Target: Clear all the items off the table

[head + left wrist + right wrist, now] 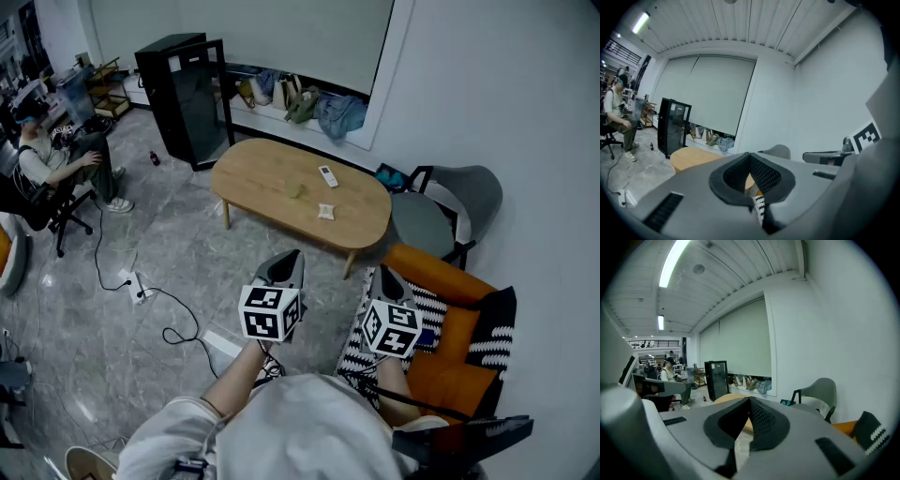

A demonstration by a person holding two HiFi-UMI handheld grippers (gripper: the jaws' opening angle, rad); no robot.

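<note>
An oval wooden coffee table (272, 169) stands ahead of me on the grey floor. On it lie a white remote (327, 175), a small greenish item (296, 190) and a small beige packet (326, 212). My left gripper (285, 266) and right gripper (386, 281) are held side by side in front of my body, well short of the table's near edge. Both are shut with nothing between the jaws. In the left gripper view the table (691, 157) shows beyond the closed left gripper (750, 155). The right gripper (749, 400) points the same way.
A black cabinet (183, 98) stands behind the table on the left, and bags (300, 103) lie on a low ledge. A grey chair (450, 211) and an orange armchair (450, 328) are on the right. A seated person (56, 164) and floor cables (141, 286) are on the left.
</note>
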